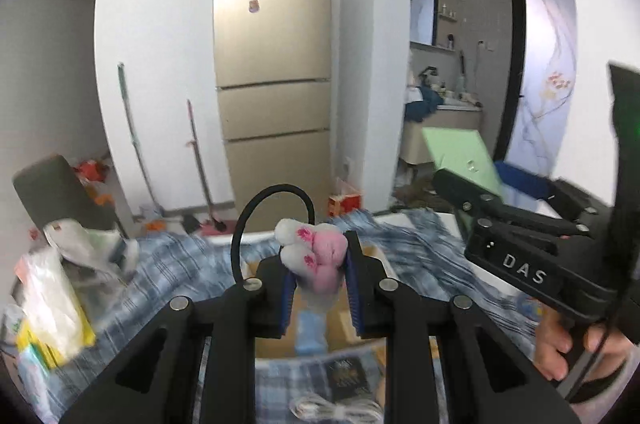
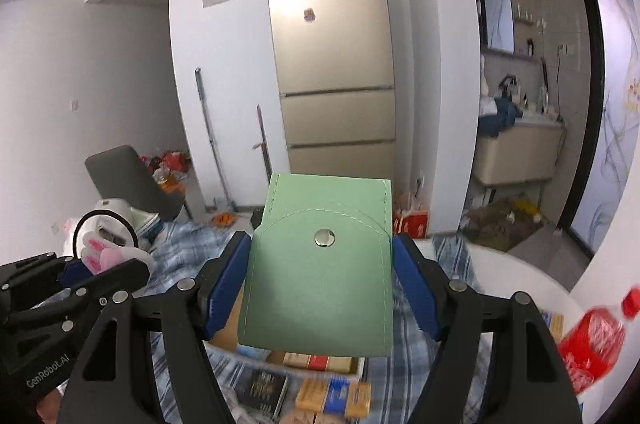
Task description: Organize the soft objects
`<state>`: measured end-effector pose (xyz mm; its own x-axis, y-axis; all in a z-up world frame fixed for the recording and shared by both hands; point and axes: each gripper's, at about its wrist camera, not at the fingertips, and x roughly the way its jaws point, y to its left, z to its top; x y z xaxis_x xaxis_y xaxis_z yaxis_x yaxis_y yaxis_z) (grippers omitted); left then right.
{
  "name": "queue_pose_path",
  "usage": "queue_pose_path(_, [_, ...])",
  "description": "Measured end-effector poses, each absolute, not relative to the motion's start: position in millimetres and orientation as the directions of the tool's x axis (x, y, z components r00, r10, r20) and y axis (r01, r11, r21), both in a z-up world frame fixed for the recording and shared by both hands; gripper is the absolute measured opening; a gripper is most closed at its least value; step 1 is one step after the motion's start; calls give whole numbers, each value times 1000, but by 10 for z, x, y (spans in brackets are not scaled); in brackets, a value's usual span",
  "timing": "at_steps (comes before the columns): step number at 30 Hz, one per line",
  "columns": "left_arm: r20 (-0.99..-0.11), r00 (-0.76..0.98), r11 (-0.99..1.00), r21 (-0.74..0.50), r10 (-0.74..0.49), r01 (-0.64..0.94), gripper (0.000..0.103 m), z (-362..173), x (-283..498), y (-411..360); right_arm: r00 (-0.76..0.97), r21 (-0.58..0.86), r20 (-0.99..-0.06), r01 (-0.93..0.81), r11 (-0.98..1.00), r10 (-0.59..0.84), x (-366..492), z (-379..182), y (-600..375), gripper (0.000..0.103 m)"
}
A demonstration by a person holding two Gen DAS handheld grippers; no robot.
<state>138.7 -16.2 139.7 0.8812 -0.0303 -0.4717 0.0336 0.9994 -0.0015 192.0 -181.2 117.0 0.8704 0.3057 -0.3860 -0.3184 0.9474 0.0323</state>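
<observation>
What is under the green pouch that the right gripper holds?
Under the green pouch, shut in the right gripper, lie a cardboard box and a blue checked cloth. The pouch covers most of the box's inside.

White walls, gold fridge (image 2: 332,36), grey chair (image 2: 132,180)

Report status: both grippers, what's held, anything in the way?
Left gripper shut on pink-and-white plush toy. Right gripper shut on green pouch. Both over cardboard box; nothing blocking.
</observation>
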Motion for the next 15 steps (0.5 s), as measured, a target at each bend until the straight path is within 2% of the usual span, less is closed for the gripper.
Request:
queue_pose_path(8, [-484,873,998,-48,-53,34,24,1308,1832,51,870,90,-386,-295,951,306,2272,1164,-1721,71])
queue_pose_path(11, [-461,882,995,-80,-95,65,24,1162,1891,161,872,103,-386,-282,954,300,2412,1007,-1730,71])
queue_pose_path(15, [-495,866,997,-38,-73,62,24,920,2038,181,877,69,-388,-279,958,283,2517,701,-1688,71])
